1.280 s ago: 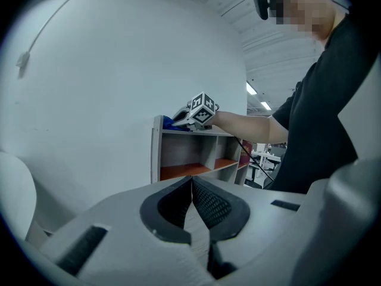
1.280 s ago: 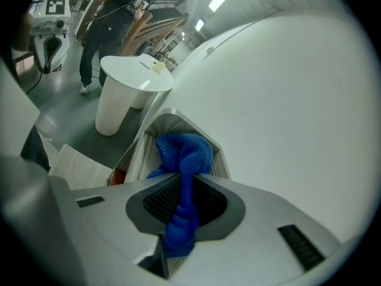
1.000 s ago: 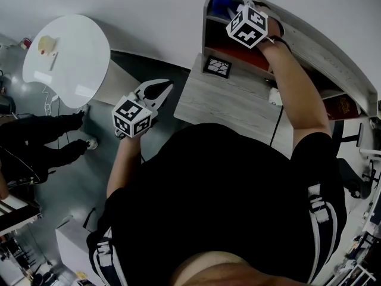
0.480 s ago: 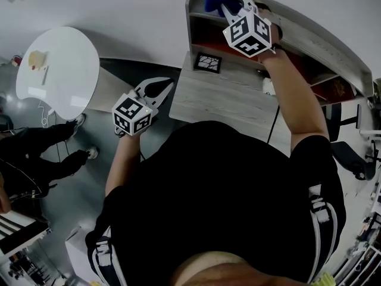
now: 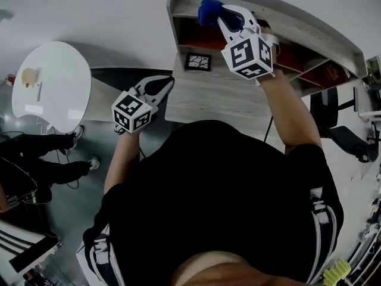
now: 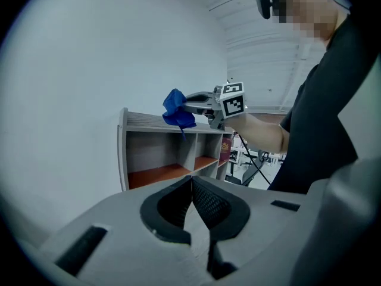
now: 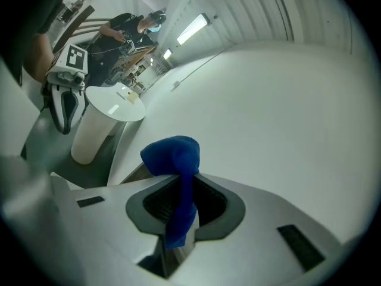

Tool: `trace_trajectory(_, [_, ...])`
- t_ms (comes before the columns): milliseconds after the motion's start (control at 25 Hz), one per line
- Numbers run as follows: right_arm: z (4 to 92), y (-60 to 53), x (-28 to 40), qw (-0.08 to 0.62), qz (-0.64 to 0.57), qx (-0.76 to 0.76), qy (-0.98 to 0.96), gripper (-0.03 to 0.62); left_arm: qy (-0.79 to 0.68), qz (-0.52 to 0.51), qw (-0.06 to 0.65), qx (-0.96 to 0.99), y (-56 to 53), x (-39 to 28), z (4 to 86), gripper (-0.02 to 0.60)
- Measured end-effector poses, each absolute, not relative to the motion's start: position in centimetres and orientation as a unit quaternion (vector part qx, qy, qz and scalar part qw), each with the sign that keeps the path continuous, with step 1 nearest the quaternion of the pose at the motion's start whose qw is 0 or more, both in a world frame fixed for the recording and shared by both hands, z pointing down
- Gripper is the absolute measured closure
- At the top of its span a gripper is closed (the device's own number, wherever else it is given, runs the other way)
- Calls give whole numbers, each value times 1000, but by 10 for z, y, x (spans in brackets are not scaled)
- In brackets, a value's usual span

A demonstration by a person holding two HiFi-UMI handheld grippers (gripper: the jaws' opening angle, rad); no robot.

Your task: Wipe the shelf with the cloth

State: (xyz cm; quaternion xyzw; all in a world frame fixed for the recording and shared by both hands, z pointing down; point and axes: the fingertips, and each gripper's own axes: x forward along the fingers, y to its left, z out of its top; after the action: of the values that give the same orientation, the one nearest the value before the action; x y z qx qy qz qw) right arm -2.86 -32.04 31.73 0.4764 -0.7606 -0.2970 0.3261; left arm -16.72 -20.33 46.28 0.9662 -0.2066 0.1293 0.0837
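Note:
My right gripper is shut on a blue cloth, held at the left end of the top board of the grey shelf. In the right gripper view the cloth bunches above the jaws and hangs down between them. From the left gripper view the cloth hangs just above the shelf's top board. My left gripper is shut with nothing in it, low and to the left of the desk.
The shelf stands on a grey wooden desk against a white wall, with orange-floored compartments and a red book to the right. A small black patterned square lies on the desk. A round white table is at left; an office chair at right.
My right gripper has lifted with the cloth from the shelf's upper compartment up to the top board's left end. The left gripper has hardly moved.

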Motion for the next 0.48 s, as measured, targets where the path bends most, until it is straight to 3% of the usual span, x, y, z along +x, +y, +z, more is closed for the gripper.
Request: trace_trajectory(480, [359,-275,24,302,-217,529,-763,531,-156,134,80,975,-205,-130,468,564])
